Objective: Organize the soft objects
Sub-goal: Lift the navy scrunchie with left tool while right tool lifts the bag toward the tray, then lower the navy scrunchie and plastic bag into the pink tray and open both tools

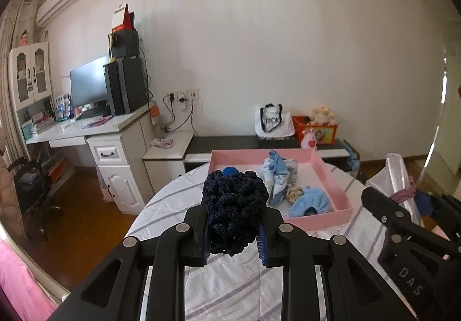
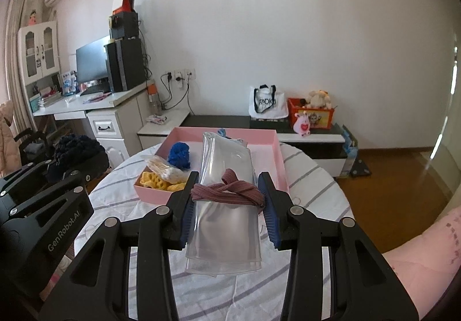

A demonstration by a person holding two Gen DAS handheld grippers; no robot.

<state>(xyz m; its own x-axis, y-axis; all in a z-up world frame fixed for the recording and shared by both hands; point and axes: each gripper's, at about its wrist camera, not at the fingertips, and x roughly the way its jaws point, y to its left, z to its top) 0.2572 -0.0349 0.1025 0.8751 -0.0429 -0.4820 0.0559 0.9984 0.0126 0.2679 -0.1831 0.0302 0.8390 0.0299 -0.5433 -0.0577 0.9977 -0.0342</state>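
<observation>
Two handheld black grippers are held level above a round table (image 2: 121, 194) covered with a white cloth with grey stripes, both pointing toward the far wall of a bedroom. The left gripper (image 1: 234, 230) is held over the near left part of the table, its blue-padded jaws clamped on a dark navy crocheted bundle (image 1: 234, 205) that bulges up and out between them, lifted clear of the cloth. The right gripper (image 2: 229, 211) is held over the near middle of the table, its jaws closed on a clear plastic pouch (image 2: 226, 185) with a twisted mauve fabric band (image 2: 227, 191) wrapped across it; the pouch sticks forward over the near edge of a pink tray (image 2: 281, 159) and hangs back toward the camera. The pink tray sits at the far side of the table. Along its left edge lie a bright blue knitted piece (image 2: 179, 155), a small bag of pale items (image 2: 165, 169) and yellow knitted pieces (image 2: 155, 181) in the near left corner. In the left gripper's view, light blue baby clothes (image 1: 276, 172) and a light blue fleece piece (image 1: 312, 200) lie toward the tray's right side. A person's pink sleeve (image 2: 426, 246) shows at the right edge. Beyond the table stands a low black-and-white cabinet (image 2: 311, 141).
</observation>
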